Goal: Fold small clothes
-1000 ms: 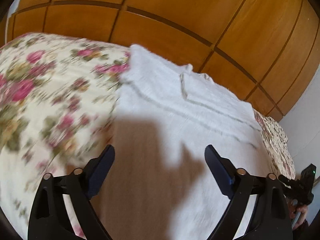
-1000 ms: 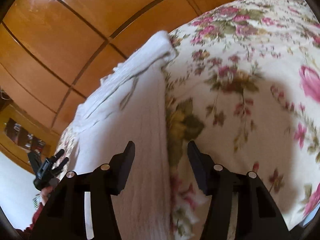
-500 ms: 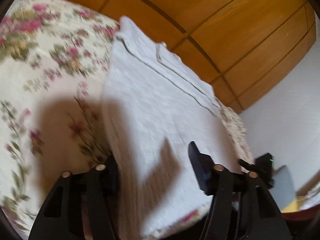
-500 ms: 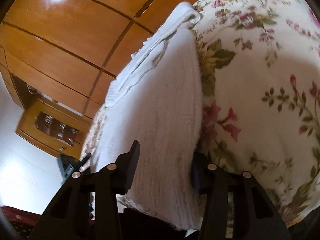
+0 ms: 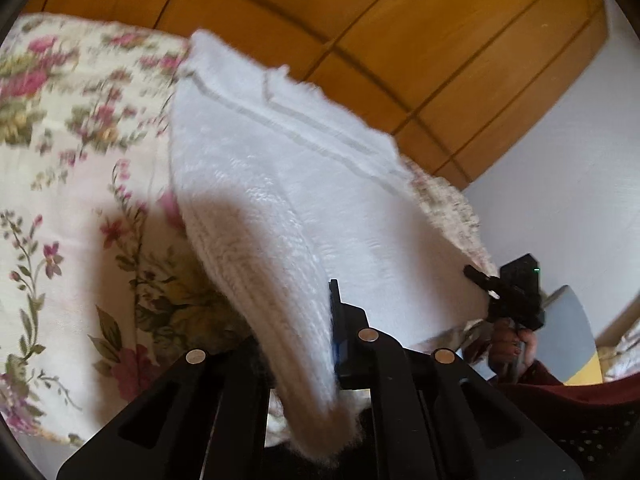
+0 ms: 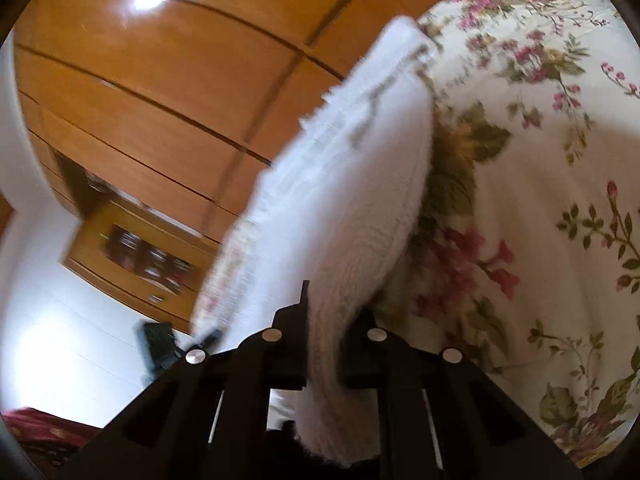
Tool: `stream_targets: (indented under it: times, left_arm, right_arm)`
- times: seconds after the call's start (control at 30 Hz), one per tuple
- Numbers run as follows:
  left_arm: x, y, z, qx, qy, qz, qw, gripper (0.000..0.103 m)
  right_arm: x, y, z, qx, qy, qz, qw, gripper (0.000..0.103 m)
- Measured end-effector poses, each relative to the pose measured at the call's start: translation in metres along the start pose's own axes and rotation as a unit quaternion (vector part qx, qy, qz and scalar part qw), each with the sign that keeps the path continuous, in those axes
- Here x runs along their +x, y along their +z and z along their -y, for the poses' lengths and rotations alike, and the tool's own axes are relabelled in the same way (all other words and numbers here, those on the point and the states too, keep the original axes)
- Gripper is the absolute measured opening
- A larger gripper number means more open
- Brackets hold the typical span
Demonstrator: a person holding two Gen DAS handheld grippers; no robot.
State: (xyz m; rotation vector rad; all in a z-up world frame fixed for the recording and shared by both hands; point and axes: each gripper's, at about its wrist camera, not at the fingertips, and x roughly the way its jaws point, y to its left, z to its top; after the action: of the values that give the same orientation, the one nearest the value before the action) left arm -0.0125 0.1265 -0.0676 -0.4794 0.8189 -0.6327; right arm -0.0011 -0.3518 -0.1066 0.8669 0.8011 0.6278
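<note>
Glossy orange-brown wooden wardrobe panels [image 5: 360, 32] fill the background of both my wrist views, with a pale wall [image 5: 560, 168] off to one side. Below them lies a cream bedspread printed with pink roses and green leaves [image 5: 80, 200], which covers the bed I am working over. On that bedspread sits the white knitted terry cloth with thin grey stripes near its far edge [image 5: 288, 168], the item I am folding. Its far end rests on the bed near the wardrobe, while its two near corners are lifted off the surface and drawn toward my cameras. My black left gripper [image 5: 296, 344] is clamped on the near left corner, with the cloth bunched thick between its fingers and hanging down past them. My black right gripper [image 6: 324, 340] has the other near corner between its fingers; its jaws are closing, and the pads already press into the fabric. In the left view I can also see the right gripper from outside [image 5: 508, 296], pinching the cloth's corner, with the person's hand [image 5: 512, 344] wrapped around its handle and a dark red sleeve [image 5: 568, 396] below. In the right view a wooden cabinet with glass doors [image 6: 136, 256] stands against the wall, blurred. I can read no brand, label or writing anywhere.
</note>
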Motion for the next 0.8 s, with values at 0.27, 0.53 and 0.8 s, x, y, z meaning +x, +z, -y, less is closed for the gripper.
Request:
stream_targets:
  times: [0.27,0.53,0.8]
  left_arm:
    - [-0.033,0.000,0.028,0.016,-0.053,0.040,0.9977,0.005]
    - [-0.066,-0.008,0.066,0.057,-0.104,0.051,0.9917,0.005]
    - [-0.099,-0.018,0.080,0.028,-0.188,0.043,0.9807,0.005]
  right_arm:
    - [-0.013,0.012,-0.037,-0.033,0.074,0.027,0.996,0.008]
    - [-0.066,0.013,-0.057,-0.044,0.099,0.061,0.992,0.006]
    - [-0.107,-0.023,-0.053,-0.006,0.137,0.064,0.988,0.006]
